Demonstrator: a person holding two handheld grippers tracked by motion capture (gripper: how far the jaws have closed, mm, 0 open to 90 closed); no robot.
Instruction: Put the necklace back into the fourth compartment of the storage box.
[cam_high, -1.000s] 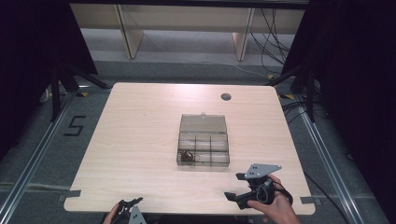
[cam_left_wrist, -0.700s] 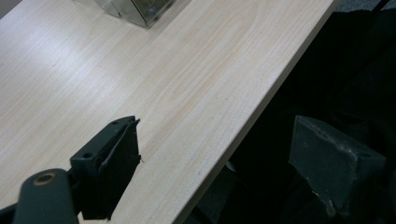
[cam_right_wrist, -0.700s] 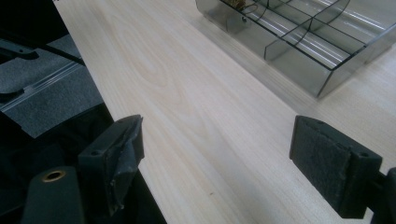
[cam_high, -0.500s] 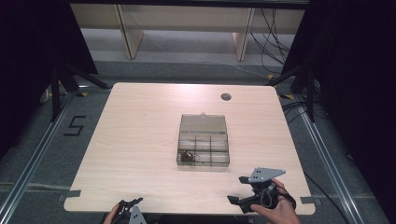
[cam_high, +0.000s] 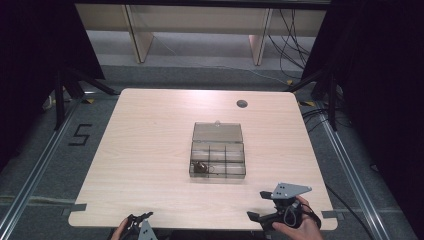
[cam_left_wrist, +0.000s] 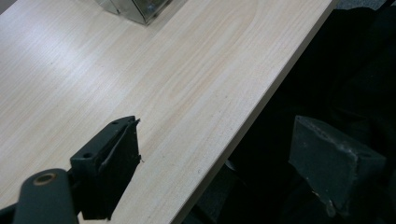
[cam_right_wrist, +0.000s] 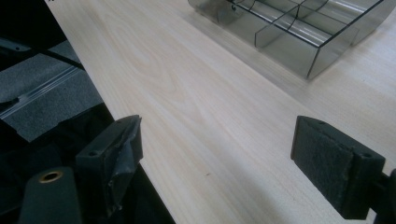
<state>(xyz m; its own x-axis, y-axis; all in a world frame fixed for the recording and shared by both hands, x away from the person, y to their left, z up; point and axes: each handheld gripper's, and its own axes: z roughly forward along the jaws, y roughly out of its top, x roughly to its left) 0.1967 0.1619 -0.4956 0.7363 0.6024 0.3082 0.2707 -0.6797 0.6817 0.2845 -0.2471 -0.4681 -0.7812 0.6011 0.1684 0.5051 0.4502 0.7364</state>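
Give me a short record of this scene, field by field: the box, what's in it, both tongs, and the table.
box: clear plastic box with compartments, lid open, near the table's middle
contents: small dark item in the front left compartment; what it is cannot be told
left tongs: open, empty, at the table's near edge
right tongs: open, empty, over the near edge, facing the box
table: light wood, round grommet near the far edge

Compartment box (cam_high: 218, 156), clear smoky plastic, lid open.
Sits mid-tabletop (cam_high: 150, 150); small dark item (cam_high: 201, 167) in front-left compartment.
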